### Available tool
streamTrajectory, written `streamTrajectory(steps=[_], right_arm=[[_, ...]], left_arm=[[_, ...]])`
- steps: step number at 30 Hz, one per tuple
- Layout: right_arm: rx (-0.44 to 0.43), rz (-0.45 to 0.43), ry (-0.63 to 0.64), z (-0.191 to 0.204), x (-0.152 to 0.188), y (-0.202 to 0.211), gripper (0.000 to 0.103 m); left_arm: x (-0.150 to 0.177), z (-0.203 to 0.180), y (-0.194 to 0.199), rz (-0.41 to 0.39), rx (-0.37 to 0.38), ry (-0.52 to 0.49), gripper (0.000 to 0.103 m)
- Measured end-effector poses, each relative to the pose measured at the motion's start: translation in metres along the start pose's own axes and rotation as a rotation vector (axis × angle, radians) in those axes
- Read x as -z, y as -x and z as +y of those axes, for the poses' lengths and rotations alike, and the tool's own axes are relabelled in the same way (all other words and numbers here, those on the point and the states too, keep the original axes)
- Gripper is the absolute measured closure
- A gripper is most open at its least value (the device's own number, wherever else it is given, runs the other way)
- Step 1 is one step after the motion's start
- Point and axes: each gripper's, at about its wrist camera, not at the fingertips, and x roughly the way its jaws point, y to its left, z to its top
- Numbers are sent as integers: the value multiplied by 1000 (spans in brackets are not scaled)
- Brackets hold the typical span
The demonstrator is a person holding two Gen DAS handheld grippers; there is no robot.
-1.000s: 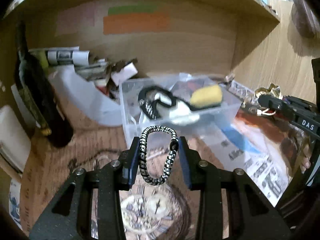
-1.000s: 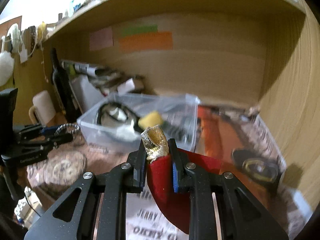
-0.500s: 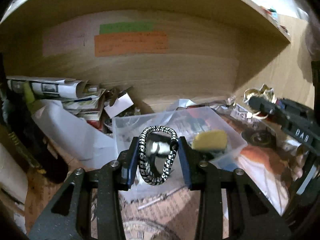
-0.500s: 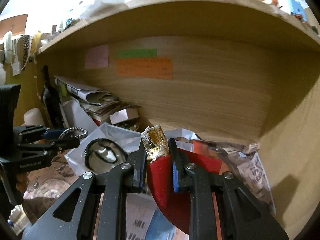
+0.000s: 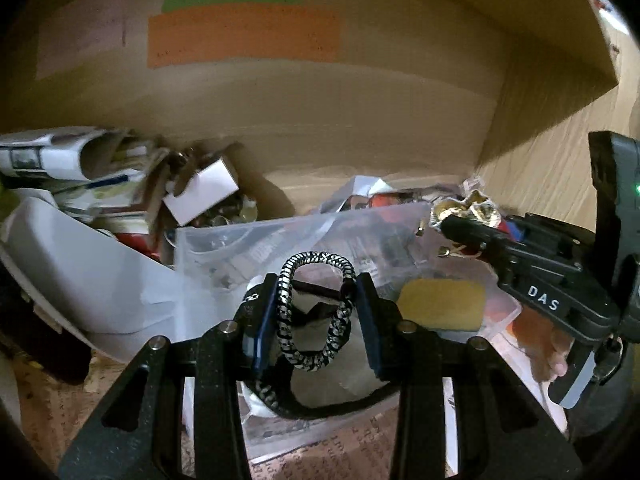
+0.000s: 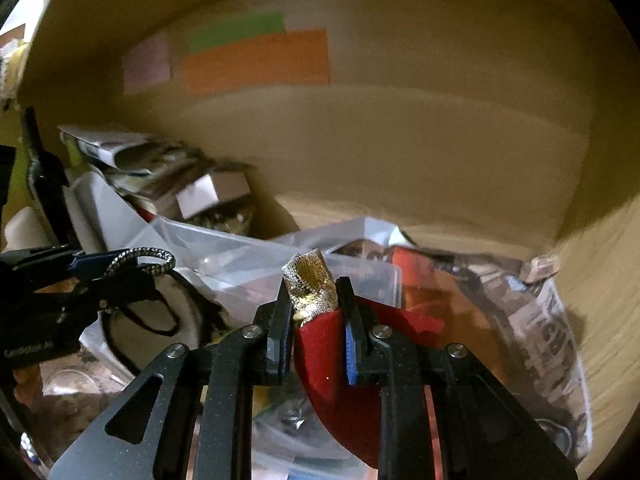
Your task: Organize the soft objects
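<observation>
My left gripper (image 5: 317, 312) is shut on a black-and-white braided cord loop (image 5: 316, 316), held just above the clear plastic bin (image 5: 256, 240). The loop also shows in the right wrist view (image 6: 148, 260). The bin holds a yellow sponge (image 5: 442, 304) and a black strap with white cloth (image 5: 320, 396). My right gripper (image 6: 314, 320) is shut on a red felt piece with a gold crinkled top (image 6: 312, 288), above the bin's right side. It shows from the side in the left wrist view (image 5: 464, 220).
The wooden alcove's back wall carries orange (image 5: 244, 36), green and pink notes. A pile of papers and a white box (image 5: 200, 196) lies at the back left, with a dark bottle (image 6: 44, 176) beside it. Newspaper (image 6: 548, 340) covers the shelf at right.
Both grippers have moved forward and down towards the bin, which now sits right under their fingers. Each still holds its object.
</observation>
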Motion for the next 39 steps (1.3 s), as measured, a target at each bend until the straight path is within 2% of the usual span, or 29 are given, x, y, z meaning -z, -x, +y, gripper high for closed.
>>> streamTrajectory(steps=[3, 5, 7, 11, 13, 16, 22, 35, 39], right_arm=[[-12, 37, -10, -2, 3, -11, 85], [-12, 54, -15, -2, 4, -16, 80], [-24, 71, -23, -2, 6, -19, 70], [-23, 73, -24, -1, 6, -17, 54], [-28, 67, -22, 1, 6, -13, 39], [-31, 44, -17, 4, 5, -5, 28], [-37, -22, 0, 10, 0, 20, 28], [-41, -269, 40, 28, -12, 114, 27], [-38, -341, 48, 35, -11, 139, 21]], left_arm=[[0, -1, -13, 31, 6, -2, 66], [2, -2, -20, 49, 6, -5, 62], [4, -4, -25, 62, 1, -7, 55], [6, -4, -31, 74, -10, -11, 50], [6, -4, -30, 75, -2, -5, 45], [5, -3, -25, 72, 12, 4, 44], [2, -3, 3, 9, 15, 22, 44], [-10, -10, 102, -256, -20, 29, 43], [-7, -15, 128, -319, -41, 16, 41]])
